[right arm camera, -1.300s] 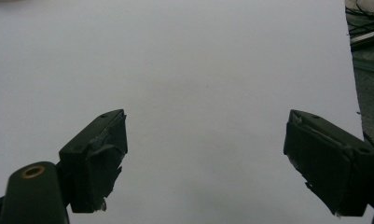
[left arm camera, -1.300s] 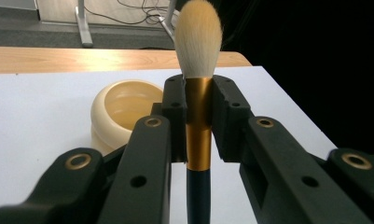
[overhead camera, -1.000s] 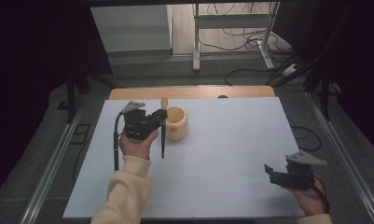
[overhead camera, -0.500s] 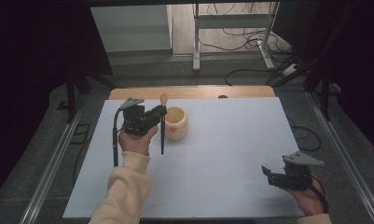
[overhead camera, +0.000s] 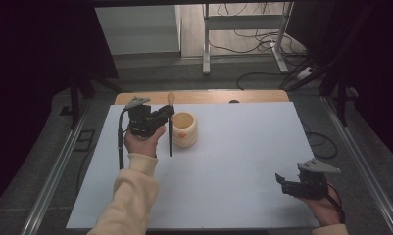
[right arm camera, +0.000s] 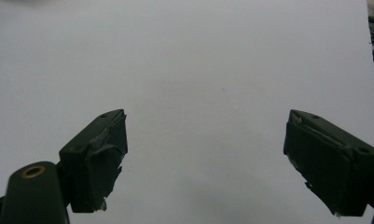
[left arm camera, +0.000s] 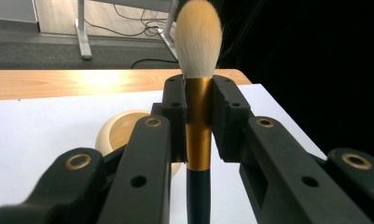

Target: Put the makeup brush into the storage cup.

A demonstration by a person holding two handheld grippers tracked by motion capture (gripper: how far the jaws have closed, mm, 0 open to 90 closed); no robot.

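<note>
White sheeting covers the table [overhead camera: 233,161], with a strip of bare wood at its far edge and a dark room with cables on the floor beyond; above the sheet's left part a makeup brush [overhead camera: 170,125] stands upright in the air, bristles up. Seen in the left gripper view, the brush [left arm camera: 198,116] has a rounded tuft of pale cream hair with a warmer tip, a shiny gold ferrule and a dark, blue-black handle that tapers downward; the left gripper [overhead camera: 164,115] has its jaws closed on the gold ferrule, pads pressing it from both sides, the handle hanging free below. Just beside the brush, on its right in the high view, a cream-coloured round cup [overhead camera: 184,129] sits on the sheet, open at the top, with a small orange mark on its side; in the left gripper view the cup [left arm camera: 114,133] lies behind and below the jaws. Well apart, at the table's near right corner, the right gripper [overhead camera: 281,180] rests low over bare sheet; its jaws stand wide apart with nothing between them.
</note>
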